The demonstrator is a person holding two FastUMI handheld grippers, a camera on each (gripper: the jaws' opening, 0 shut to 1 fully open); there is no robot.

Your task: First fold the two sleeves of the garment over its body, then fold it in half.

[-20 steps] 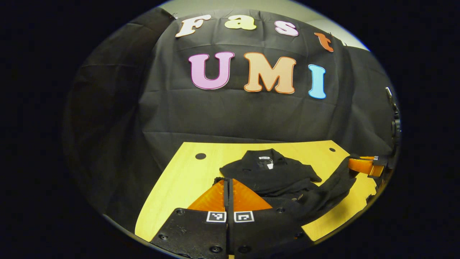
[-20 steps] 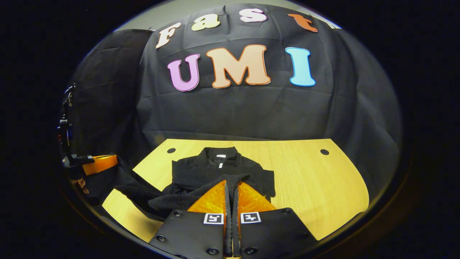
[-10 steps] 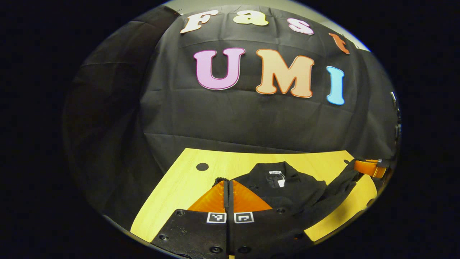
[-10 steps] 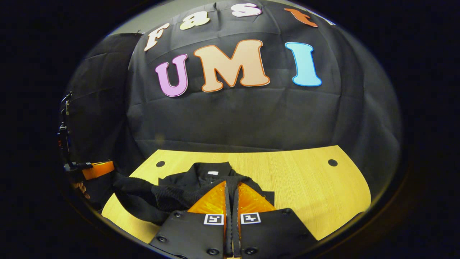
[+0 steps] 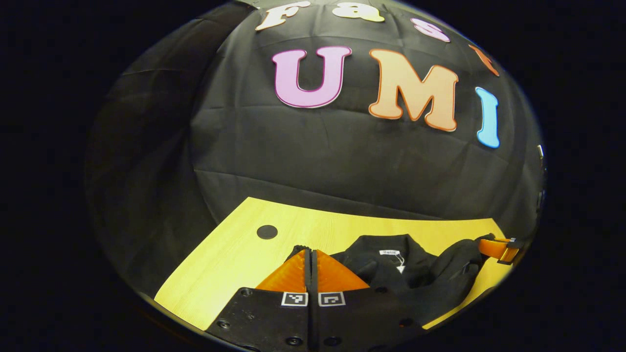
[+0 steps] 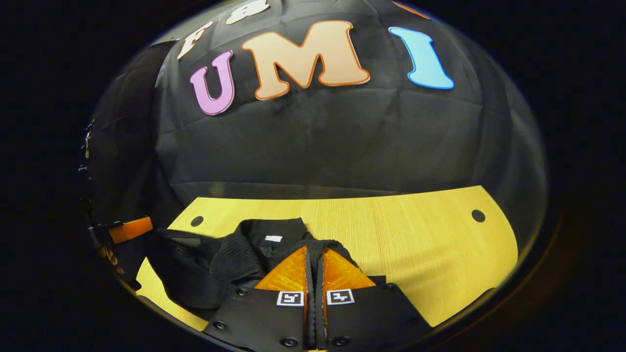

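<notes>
Scene: a black garment [image 5: 391,266] lies on a yellow desk [image 5: 230,254] in a booth, collar and white neck label toward the far wall.
Left tool: the left tool [image 5: 311,254] has its orange fingers pressed together on a small tuft of black cloth at the tips, apparently the garment's hem.
Right tool: the right tool [image 6: 313,252] is likewise closed over dark ribbed fabric of the same garment, a fold of it carried up toward the collar.
Position: the bottom edge hangs lifted between the two tools above the body, sagging in the middle.
Stage: judging by the bunched cloth over the chest, this looks like the fold in half, under way.
Handling: the knit appears soft, light and limp; it droops wherever unsupported and will likely crease rather than slide.
Where to hold: the two hem corners, kept level and apart, seem the best grip for a flat landing.
</notes>
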